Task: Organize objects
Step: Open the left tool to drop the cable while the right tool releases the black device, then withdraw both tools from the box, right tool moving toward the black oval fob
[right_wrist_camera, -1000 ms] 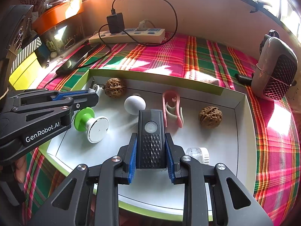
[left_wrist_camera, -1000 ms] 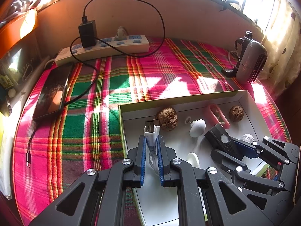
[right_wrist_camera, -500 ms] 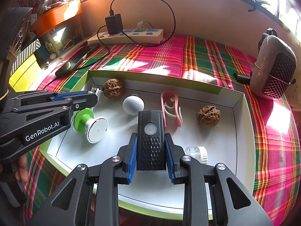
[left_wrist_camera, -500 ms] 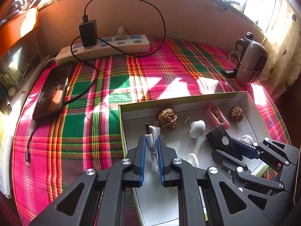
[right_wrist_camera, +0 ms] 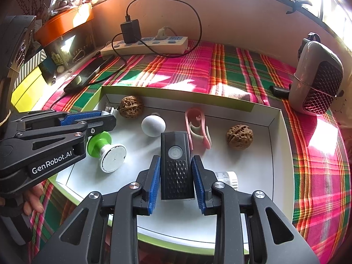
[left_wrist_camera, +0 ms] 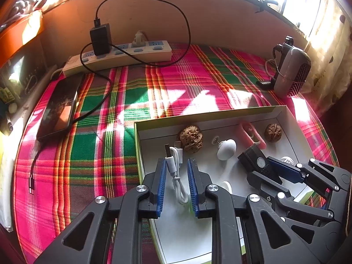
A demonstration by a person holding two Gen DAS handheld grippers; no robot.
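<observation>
Left gripper (left_wrist_camera: 176,183): jaws had just been opening; pads stood clear of the cable (left_wrist_camera: 173,167), released near the box's (left_wrist_camera: 283,118) left wall
Right gripper (right_wrist_camera: 176,183): jaws eased wider; pads looked off the light (right_wrist_camera: 176,165), mid-box
Meaning: both seemingly placed

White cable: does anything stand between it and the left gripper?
Nothing visible. The cable lies in the box between the left gripper's open jaws, which have just been opening; the walnut sits beyond the fingertips.

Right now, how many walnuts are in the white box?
2. One walnut lies near the box's far left corner, beside the white USB cable. The other walnut lies toward the right wall, right of the pink clip. None looks hidden.
</observation>
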